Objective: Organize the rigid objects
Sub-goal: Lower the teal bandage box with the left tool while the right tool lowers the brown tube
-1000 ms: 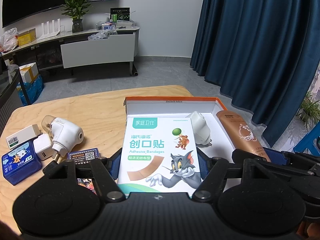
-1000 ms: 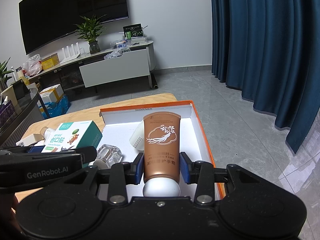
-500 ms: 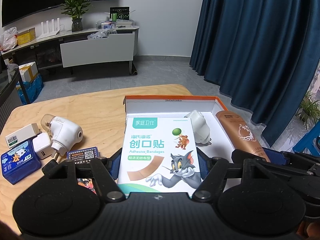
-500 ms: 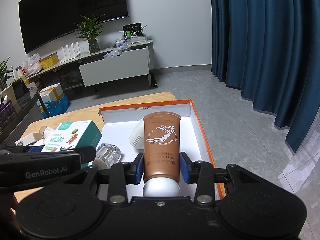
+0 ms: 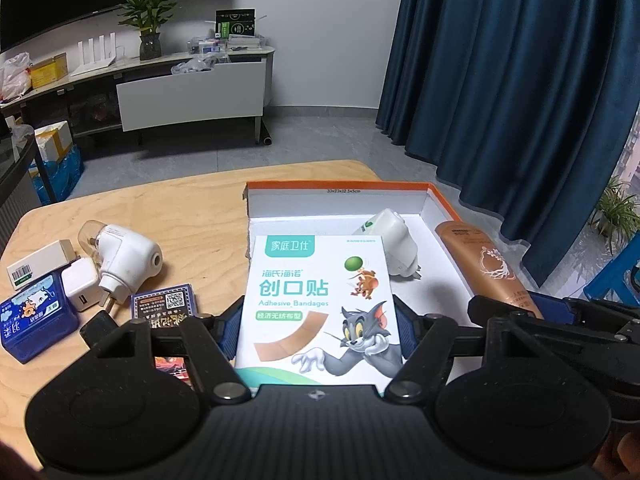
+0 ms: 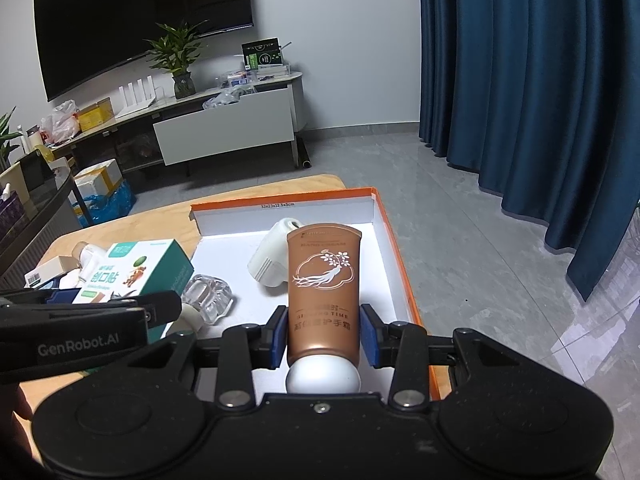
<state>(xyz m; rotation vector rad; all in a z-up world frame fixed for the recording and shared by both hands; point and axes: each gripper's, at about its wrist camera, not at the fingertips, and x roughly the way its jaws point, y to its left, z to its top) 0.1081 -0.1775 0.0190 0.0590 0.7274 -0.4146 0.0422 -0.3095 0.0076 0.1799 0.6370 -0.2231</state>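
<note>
My left gripper (image 5: 318, 332) is shut on a white and teal box of adhesive bandages (image 5: 316, 304), held over the near left part of the orange-rimmed white tray (image 5: 340, 189). In the right wrist view the same bandage box (image 6: 132, 272) shows at the left. My right gripper (image 6: 324, 334) is shut on a brown hand cream tube (image 6: 324, 288) with a white cap, above the tray's right side (image 6: 404, 280). A white plug-in device (image 5: 394, 246) lies in the tray's far part. A clear glass holder (image 6: 208, 296) sits in the tray beside the bandage box.
On the wooden table (image 5: 192, 208) left of the tray lie a white plug-in vaporizer (image 5: 126, 262), a white charger cube (image 5: 82, 290), a blue tin (image 5: 34, 320), a small barcoded box (image 5: 38, 264) and a dark card pack (image 5: 166, 308). Blue curtains (image 5: 500, 80) hang at the right.
</note>
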